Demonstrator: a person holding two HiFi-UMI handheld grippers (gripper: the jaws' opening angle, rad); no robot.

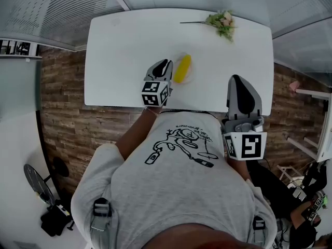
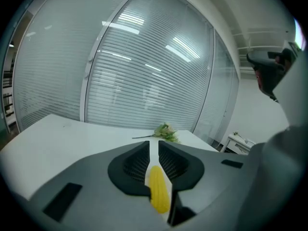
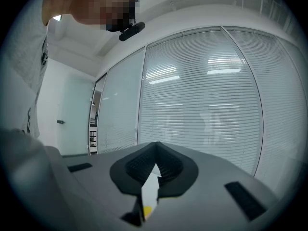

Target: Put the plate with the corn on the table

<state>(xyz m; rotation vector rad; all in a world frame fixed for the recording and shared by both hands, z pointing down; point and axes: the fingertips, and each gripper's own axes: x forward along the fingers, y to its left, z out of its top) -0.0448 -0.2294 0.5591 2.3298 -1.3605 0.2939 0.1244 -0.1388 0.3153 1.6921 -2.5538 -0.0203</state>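
Observation:
A yellow corn cob (image 1: 182, 69) lies on a pale round plate (image 1: 190, 79) that rests on the white table (image 1: 119, 51), near its front middle. My left gripper (image 1: 165, 64) is just left of the plate and over it. In the left gripper view the jaws (image 2: 154, 144) stand a narrow slit apart, and the corn (image 2: 159, 189) shows below through the gap. I see nothing pressed between the pads. My right gripper (image 1: 236, 80) hovers at the table's front right edge, away from the plate. Its jaws (image 3: 156, 146) meet at the tips and hold nothing.
A small bunch of flowers (image 1: 222, 22) with a long stem lies at the table's far right, also in the left gripper view (image 2: 166, 131). Glass walls with blinds stand behind the table. Wood flooring surrounds it, with equipment on the floor at the lower left and right.

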